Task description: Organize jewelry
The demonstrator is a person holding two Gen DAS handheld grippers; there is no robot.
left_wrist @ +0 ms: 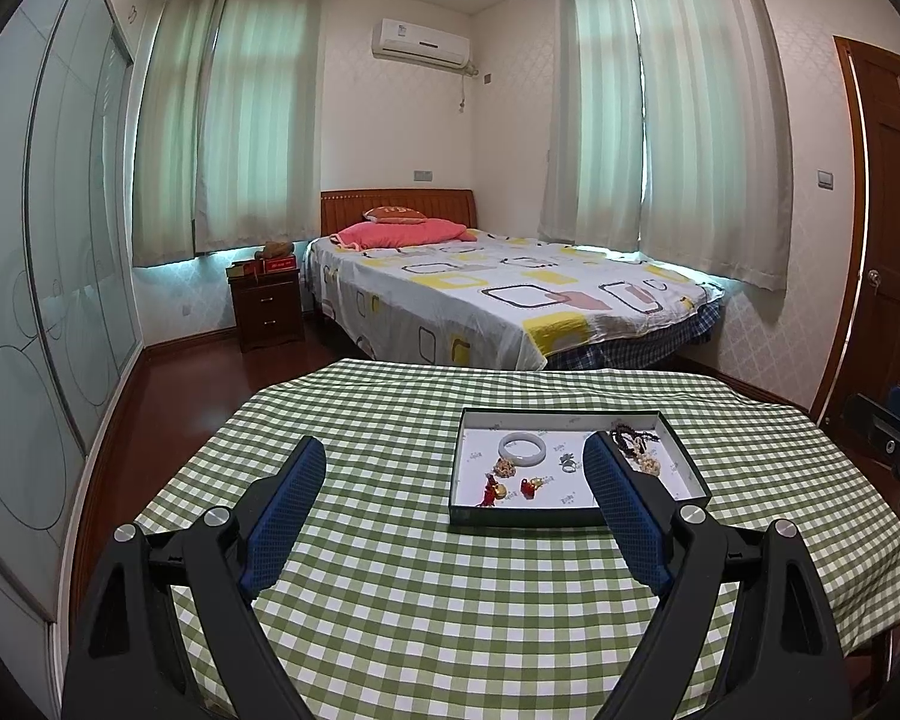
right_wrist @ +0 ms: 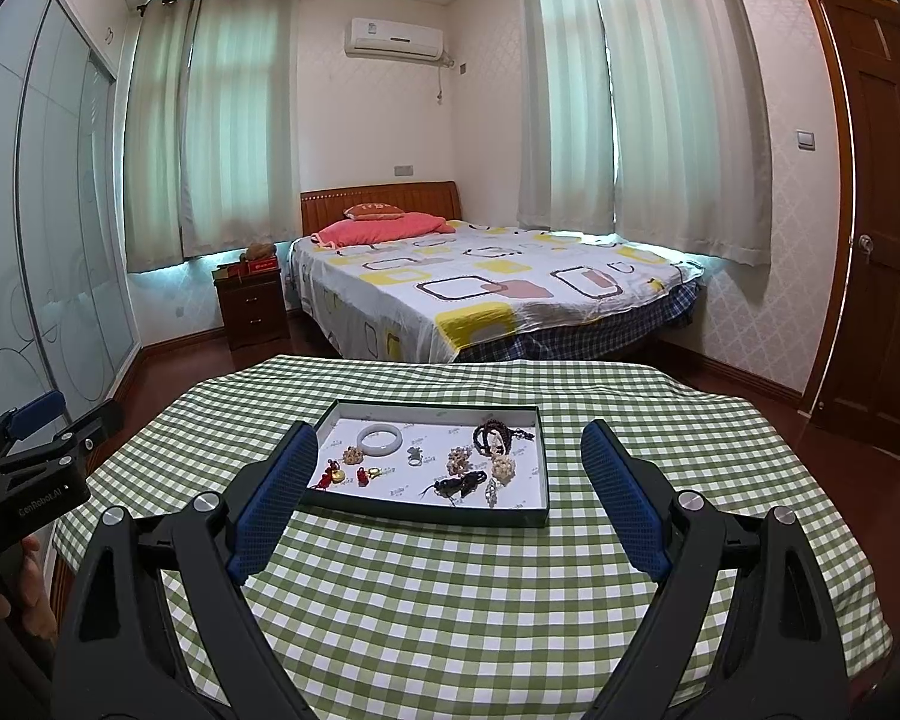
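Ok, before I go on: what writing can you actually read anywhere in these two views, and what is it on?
"GenRobot.AI": white letters on the black body of the left gripper, seen at the left edge of the right wrist view.
Small grey marks printed across the white lining of the tray: too small to read.
Label on the air conditioner: too small to read.
Writing on the red box on the nightstand: blurred, unreadable.
Lettering on the small red cushion on the bed: unreadable.
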